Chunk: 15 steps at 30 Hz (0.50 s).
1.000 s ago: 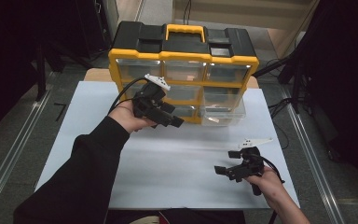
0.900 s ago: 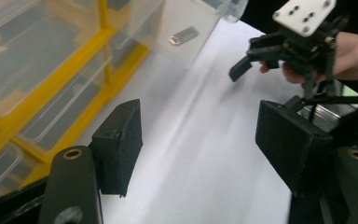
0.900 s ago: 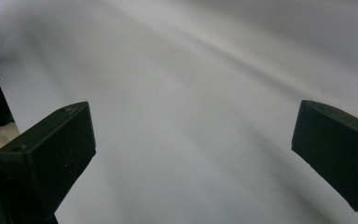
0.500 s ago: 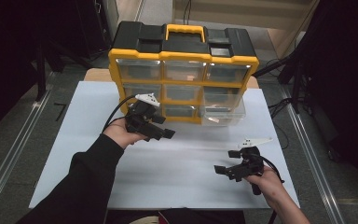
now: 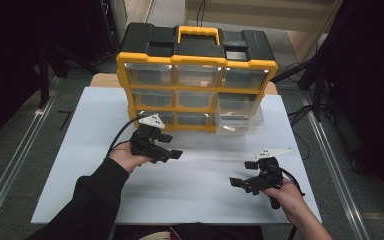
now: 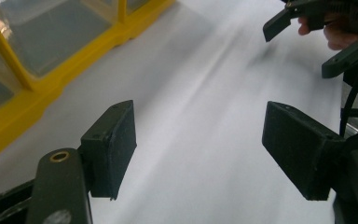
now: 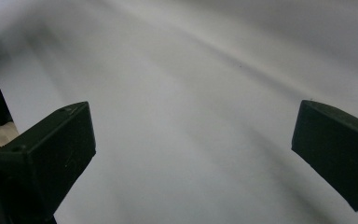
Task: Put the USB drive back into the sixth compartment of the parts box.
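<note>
The white desk (image 5: 80, 150) carries a yellow-and-black drawer organizer (image 5: 195, 80) at 12 o'clock in the high view, its long axis running 9 to 3 and its clear drawer fronts facing 6, with one clear drawer (image 5: 237, 120) at its lower right pulled out. The left gripper (image 5: 172, 147) sits just in front of it, pointing toward 3, jaws having just opened wider, nothing between them. The left gripper view alone shows the cabinet's yellow base (image 6: 51, 88) at 10 o'clock; the right gripper (image 5: 237, 182), at 5 o'clock, points toward 9, jaws wide apart and empty.

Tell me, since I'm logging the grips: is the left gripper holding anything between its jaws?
No. In the left gripper view the left gripper has its jaws standing apart with just the white table surface between them.
</note>
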Each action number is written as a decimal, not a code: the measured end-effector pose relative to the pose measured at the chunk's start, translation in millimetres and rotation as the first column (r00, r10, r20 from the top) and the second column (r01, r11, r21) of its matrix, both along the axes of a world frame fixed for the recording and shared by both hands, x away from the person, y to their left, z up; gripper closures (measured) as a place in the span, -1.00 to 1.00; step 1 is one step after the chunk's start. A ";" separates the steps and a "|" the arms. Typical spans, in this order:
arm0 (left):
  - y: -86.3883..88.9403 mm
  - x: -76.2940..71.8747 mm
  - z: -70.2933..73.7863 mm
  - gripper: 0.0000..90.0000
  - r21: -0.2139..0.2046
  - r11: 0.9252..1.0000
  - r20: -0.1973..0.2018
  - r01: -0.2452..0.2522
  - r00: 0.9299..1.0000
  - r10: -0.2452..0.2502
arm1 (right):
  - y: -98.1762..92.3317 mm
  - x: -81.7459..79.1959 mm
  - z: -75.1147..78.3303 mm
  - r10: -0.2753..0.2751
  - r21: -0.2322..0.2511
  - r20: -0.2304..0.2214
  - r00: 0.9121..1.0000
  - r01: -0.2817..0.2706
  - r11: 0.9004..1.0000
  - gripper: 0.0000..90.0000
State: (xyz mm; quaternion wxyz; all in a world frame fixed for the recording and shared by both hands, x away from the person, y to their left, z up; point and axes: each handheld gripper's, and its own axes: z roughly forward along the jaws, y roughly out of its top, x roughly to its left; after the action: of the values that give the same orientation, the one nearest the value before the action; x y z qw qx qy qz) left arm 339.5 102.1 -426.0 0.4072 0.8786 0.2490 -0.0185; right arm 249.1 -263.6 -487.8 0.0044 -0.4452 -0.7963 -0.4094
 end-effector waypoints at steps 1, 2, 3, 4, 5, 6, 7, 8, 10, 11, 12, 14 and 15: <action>1.3 -1.0 -2.1 -0.40 -0.002 1.000 0.003 -0.002 1.000 0.002 | 0.0 -0.1 0.1 0.000 0.000 0.000 1.000 0.000 1.000 -1.00; 2.5 -2.4 -4.1 -0.40 -0.002 1.000 0.004 -0.008 1.000 0.008 | 0.0 -0.2 0.2 0.000 0.000 0.002 1.000 0.000 1.000 -1.00; 4.2 -3.4 -5.8 -0.40 -0.001 1.000 0.001 -0.005 1.000 0.005 | -0.2 -0.2 0.5 0.001 -0.002 0.002 1.000 -0.001 1.000 -1.00; 5.7 -4.7 -8.0 -0.40 -0.005 1.000 0.001 -0.009 1.000 0.009 | -0.2 -0.3 0.5 -0.001 0.000 0.003 1.000 0.001 1.000 -1.00; 7.3 -5.9 -9.9 -0.40 -0.009 1.000 -0.001 -0.014 1.000 0.014 | -0.3 -0.2 0.6 -0.002 0.000 0.004 1.000 0.002 1.000 -1.00; 9.0 -7.1 -11.6 -0.40 -0.007 1.000 -0.003 -0.019 1.000 0.019 | -0.4 -0.2 0.7 -0.001 -0.001 0.004 1.000 0.001 1.000 -1.00; 10.7 -8.2 -13.1 -0.40 -0.008 1.000 -0.006 -0.022 1.000 0.022 | -0.4 -0.2 0.6 -0.001 -0.001 0.004 1.000 0.001 1.000 -1.00; 12.5 -9.0 -15.0 -0.40 -0.011 1.000 -0.004 -0.023 1.000 0.023 | -0.3 -0.2 0.8 -0.001 -0.002 0.002 1.000 0.001 1.000 -1.00; 16.0 -11.3 -17.8 -0.40 -0.004 1.000 -0.006 -0.026 1.000 0.026 | -0.1 0.2 0.4 0.000 -0.001 0.003 1.000 0.000 1.000 -1.00; 17.9 -12.6 -18.8 -0.40 -0.002 1.000 -0.003 -0.030 1.000 0.030 | 0.2 0.3 0.3 0.000 -0.001 0.003 1.000 0.000 1.000 -1.00; 19.7 -14.3 -19.6 -0.40 -0.003 0.999 -0.001 -0.034 0.999 0.034 | 0.4 0.2 0.5 -0.001 -0.003 0.001 1.000 0.001 1.000 -1.00; 23.5 -17.4 -20.4 -0.40 -0.002 0.999 0.007 -0.038 0.999 0.038 | 0.5 0.2 0.6 0.001 -0.002 0.005 1.000 -0.001 1.000 -1.00; 25.5 -18.7 -21.1 -0.40 -0.006 0.999 0.009 -0.039 0.999 0.040 | 0.5 0.2 0.7 0.000 -0.002 0.005 1.000 0.000 1.000 -1.00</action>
State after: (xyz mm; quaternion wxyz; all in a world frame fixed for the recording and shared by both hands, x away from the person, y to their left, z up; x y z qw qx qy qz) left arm 320.9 127.5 -447.1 0.4113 0.8723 0.2644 -0.0073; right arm 249.3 -263.1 -487.1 0.0018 -0.4442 -0.7966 -0.4100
